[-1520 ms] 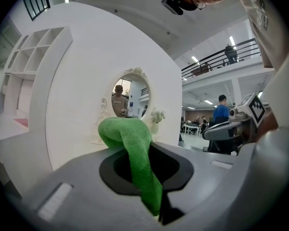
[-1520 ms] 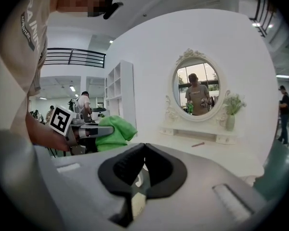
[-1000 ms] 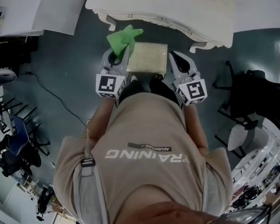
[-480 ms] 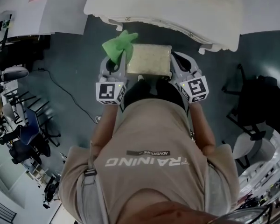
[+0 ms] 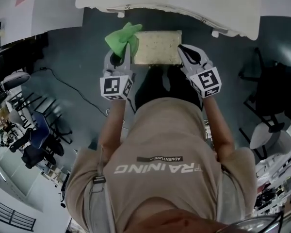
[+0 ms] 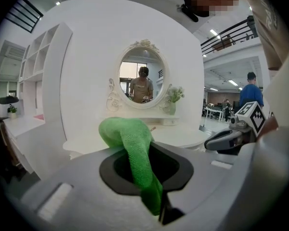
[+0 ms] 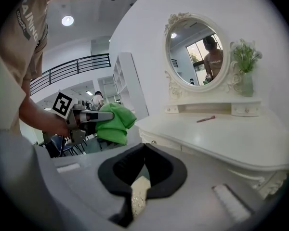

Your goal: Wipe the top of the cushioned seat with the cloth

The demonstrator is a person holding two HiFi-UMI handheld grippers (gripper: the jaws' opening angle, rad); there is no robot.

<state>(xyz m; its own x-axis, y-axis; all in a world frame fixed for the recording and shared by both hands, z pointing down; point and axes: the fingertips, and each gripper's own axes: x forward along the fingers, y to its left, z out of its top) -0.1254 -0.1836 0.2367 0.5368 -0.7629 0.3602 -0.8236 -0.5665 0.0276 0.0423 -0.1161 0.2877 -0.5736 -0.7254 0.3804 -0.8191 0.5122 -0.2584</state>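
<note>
While the left tongs [image 5: 120,57] are clenched on the cloth [image 5: 120,37], its green bulk bunches out past their tips and hangs over the upper pad. The seat [image 5: 157,47] lies between the two tongs, its near-left corner touching the left ones. The right tongs [image 5: 186,56] press against the seat's right edge. They are clenched too, with a sliver of the seat's pale speckled cover caught low in the slit between the pads. Beyond both tips stands the white surface [image 5: 184,4], with an oval mirror [image 6: 143,78] straight ahead of the left tongs.
</note>
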